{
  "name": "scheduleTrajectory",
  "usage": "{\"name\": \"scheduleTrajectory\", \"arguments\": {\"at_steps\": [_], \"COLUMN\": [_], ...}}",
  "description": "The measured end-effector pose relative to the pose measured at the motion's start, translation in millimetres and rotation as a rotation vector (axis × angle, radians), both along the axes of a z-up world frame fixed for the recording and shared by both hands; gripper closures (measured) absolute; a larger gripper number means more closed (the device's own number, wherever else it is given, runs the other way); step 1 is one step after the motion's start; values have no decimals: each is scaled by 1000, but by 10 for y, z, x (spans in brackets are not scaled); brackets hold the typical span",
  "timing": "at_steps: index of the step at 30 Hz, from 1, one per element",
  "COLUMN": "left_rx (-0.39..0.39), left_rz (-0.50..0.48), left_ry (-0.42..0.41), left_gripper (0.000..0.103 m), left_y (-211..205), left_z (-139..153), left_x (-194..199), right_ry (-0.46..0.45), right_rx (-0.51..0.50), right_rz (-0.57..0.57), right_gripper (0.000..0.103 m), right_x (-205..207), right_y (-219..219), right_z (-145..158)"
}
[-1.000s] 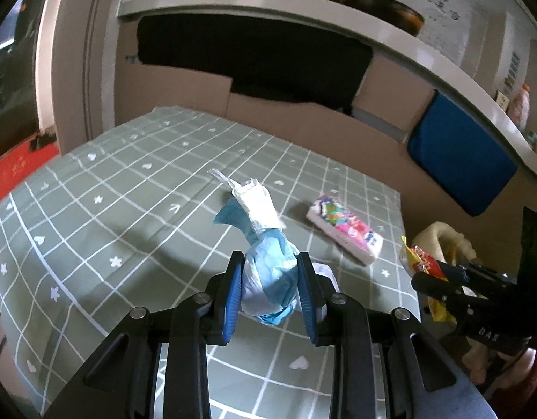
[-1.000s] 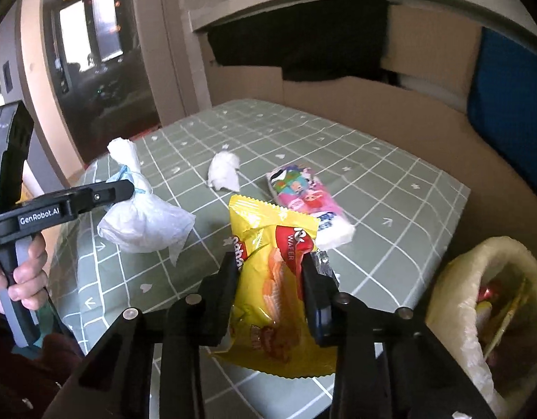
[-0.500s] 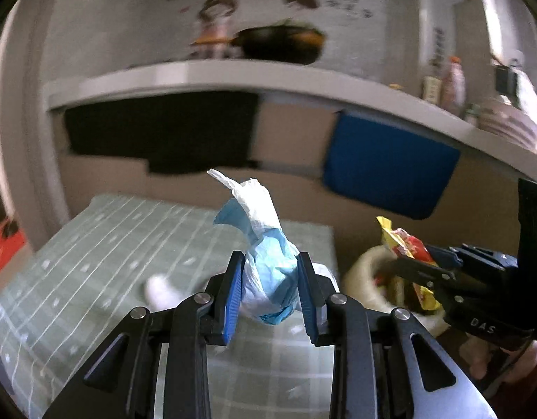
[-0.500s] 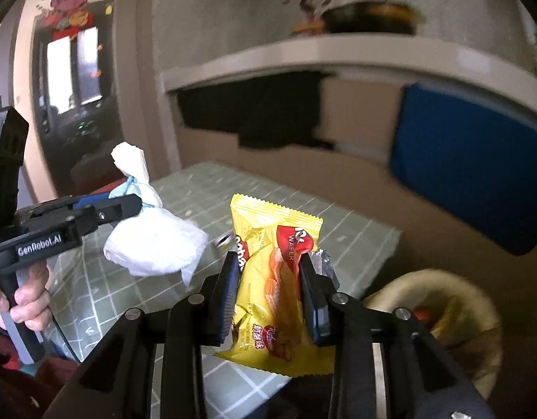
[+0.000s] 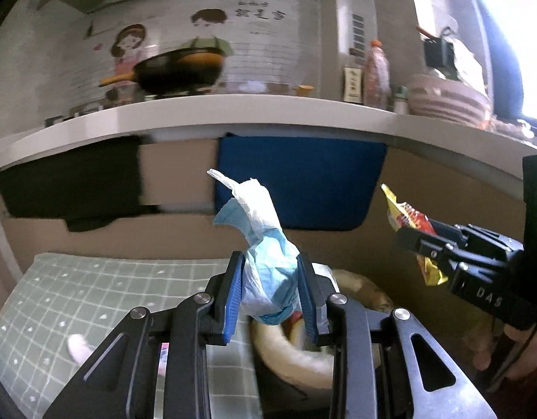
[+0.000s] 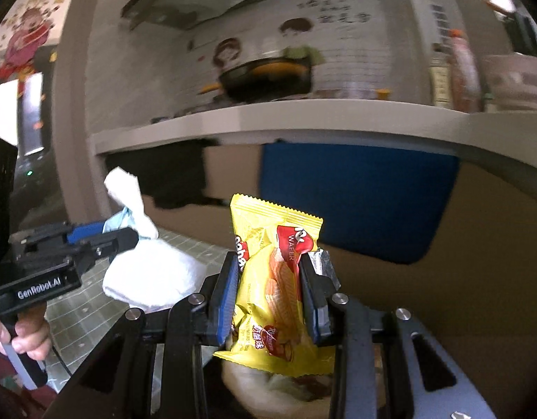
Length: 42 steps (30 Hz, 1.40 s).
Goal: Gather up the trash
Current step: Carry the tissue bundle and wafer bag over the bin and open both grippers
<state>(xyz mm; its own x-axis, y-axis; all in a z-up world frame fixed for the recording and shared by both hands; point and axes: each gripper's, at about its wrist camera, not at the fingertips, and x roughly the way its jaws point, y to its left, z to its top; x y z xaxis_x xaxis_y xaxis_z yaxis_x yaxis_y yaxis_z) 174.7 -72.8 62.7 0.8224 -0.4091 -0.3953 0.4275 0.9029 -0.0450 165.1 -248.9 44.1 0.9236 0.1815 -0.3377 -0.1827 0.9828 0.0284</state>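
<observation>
Left wrist view, held trash: a crumpled wad of white tissue and blue face mask (image 5: 268, 272) sits squarely between the blue pads of the left gripper (image 5: 270, 293), its twisted white tip standing up above the fingertips.
Left jaws: partly closed, both pads pressing the sides of the wad, which is lifted clear of the table.
Right wrist view, held trash: a yellow wafer snack packet (image 6: 272, 279) stands upright between the pads of the right gripper (image 6: 270, 293); its crimped top rises above the fingertips and its bottom hangs below them.
Right jaws: narrowly parted and clamped on the packet's middle, with a bit of silver foil showing past the right pad.
Bin: a round cream-rimmed waste basket (image 5: 359, 281) lies below and just past both grippers, beside the table's edge; the left gripper's wad is over its near rim.
Bin contents: red and yellow scraps show inside, blurred; in the right wrist view the packet hides most of the opening (image 6: 268, 387).
Table: a green checked tablecloth (image 5: 94, 289) to the left of the bin, with a small white tissue ball (image 5: 78, 345) lying on it, blurred.
Hands: a hand (image 6: 20, 331) grips the left gripper's handle; another hand (image 5: 506, 345) holds the right one.
</observation>
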Motion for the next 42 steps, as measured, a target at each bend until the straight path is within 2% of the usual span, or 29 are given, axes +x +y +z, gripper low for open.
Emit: {"name": "scheduleTrajectory", "arguments": {"at_steps": [5, 14, 20, 25, 30, 32, 35, 37, 40, 42], "left_rx": [17, 43, 4, -34, -2, 24, 45, 17, -73, -109], "left_rz": [-43, -67, -75, -118, -114, -98, -130, -155, -147, -121], "left_ry": [10, 65, 167, 298, 443, 485, 514, 521, 518, 500], "left_gripper": [72, 72, 72, 72, 72, 72, 72, 66, 54, 53], "left_y": [-262, -482, -512, -562, -739, -809, -914, -894, -704, -541], "left_z": [-103, -354, -624, -998, -1459, -1607, -1754, -1768, -1697, -1595], "left_x": [61, 264, 550, 868, 1161, 1224, 1257, 1252, 1231, 1202], "right_ry": [6, 48, 98, 140, 191, 210, 238, 252, 271, 284], "right_rx": [50, 78, 101, 103, 109, 110, 106, 110, 116, 117], "right_rz": [-53, -77, -70, -76, -92, -98, -109, -114, -114, -111], "right_gripper": [72, 72, 72, 72, 72, 72, 72, 72, 72, 72], "right_x": [-21, 116, 283, 412, 563, 615, 687, 728, 767, 811], "right_y": [-298, -463, -507, -527, -587, -611, -646, -665, -671, -649], "right_z": [-73, -298, -481, -655, -839, -908, -1002, -1050, -1108, -1141]}}
